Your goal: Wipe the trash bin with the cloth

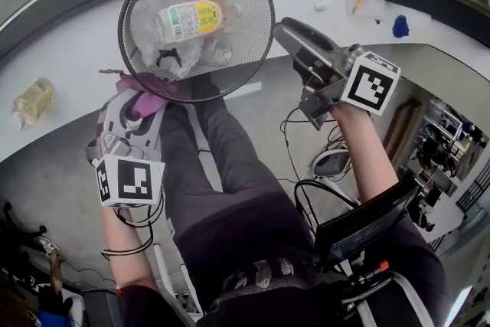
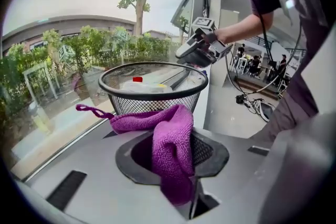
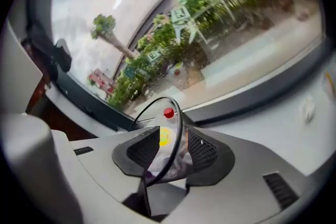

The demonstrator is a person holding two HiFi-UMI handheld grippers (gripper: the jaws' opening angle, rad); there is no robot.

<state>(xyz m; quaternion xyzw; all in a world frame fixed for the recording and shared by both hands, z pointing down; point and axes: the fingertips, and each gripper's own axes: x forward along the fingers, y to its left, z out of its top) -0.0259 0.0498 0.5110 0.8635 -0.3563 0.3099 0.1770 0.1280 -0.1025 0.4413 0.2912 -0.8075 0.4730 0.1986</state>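
A black mesh trash bin (image 1: 249, 4) stands on a white ledge and holds a yellow-labelled bottle (image 1: 191, 17) and crumpled clear plastic. My left gripper (image 1: 142, 105) is at the bin's near-left rim, shut on a purple cloth (image 1: 145, 92). In the left gripper view the cloth (image 2: 170, 139) hangs folded between the jaws, just in front of the bin (image 2: 152, 102). My right gripper (image 1: 281, 30) is at the bin's right side. In the right gripper view the bin's thin rim (image 3: 179, 128) runs between the wide-apart jaws, with a gap on each side.
A small bottle (image 1: 32, 99) lies on the ledge (image 1: 69, 38) at far left. A clear container (image 1: 364, 5) and a blue object (image 1: 400, 27) sit at back right. The person's legs and loose cables (image 1: 306, 165) are below the ledge.
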